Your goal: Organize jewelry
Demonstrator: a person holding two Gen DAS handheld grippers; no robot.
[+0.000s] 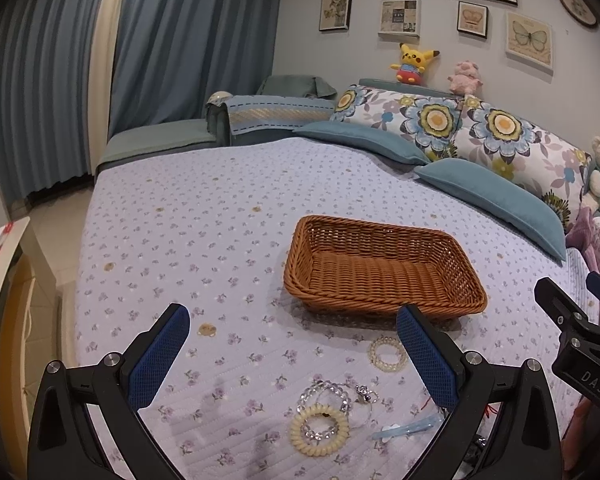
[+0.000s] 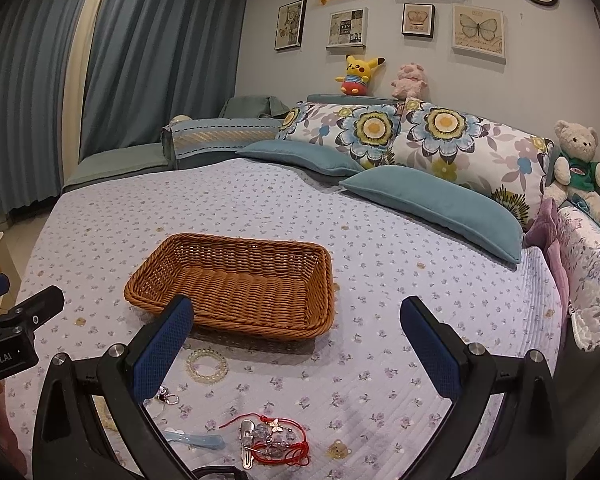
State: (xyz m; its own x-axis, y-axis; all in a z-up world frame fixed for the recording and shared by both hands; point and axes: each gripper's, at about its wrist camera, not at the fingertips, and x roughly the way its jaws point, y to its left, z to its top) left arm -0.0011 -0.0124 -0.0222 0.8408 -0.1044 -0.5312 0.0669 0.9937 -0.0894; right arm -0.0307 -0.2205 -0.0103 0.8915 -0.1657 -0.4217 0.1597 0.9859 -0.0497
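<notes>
Both grippers spread wide, holding nothing, above the bedspread (image 1: 180, 220).
We count one basket (image 1: 380, 264), left gripper (image 1: 292, 320), right gripper (image 2: 296, 312), one pearl bracelet (image 2: 207, 366), one red cord bracelet (image 2: 276, 438).

Two black hand-held grippers with blue finger pads

The left gripper (image 1: 293, 332) has two black arms shaped like open triangular frames; each finger carries a dark blue pad (image 1: 160, 356) with a fine mesh texture; round silver screws (image 1: 113, 359) sit at the joints; the right gripper (image 2: 296, 326) is built the same, black frames, blue meshed pads (image 2: 164, 344), silver screws (image 2: 118, 350); seen from the side in the left view, its black body bears white letters "DAS"; in the right view the other's body shows mirrored white lettering, only partly readable.
</notes>
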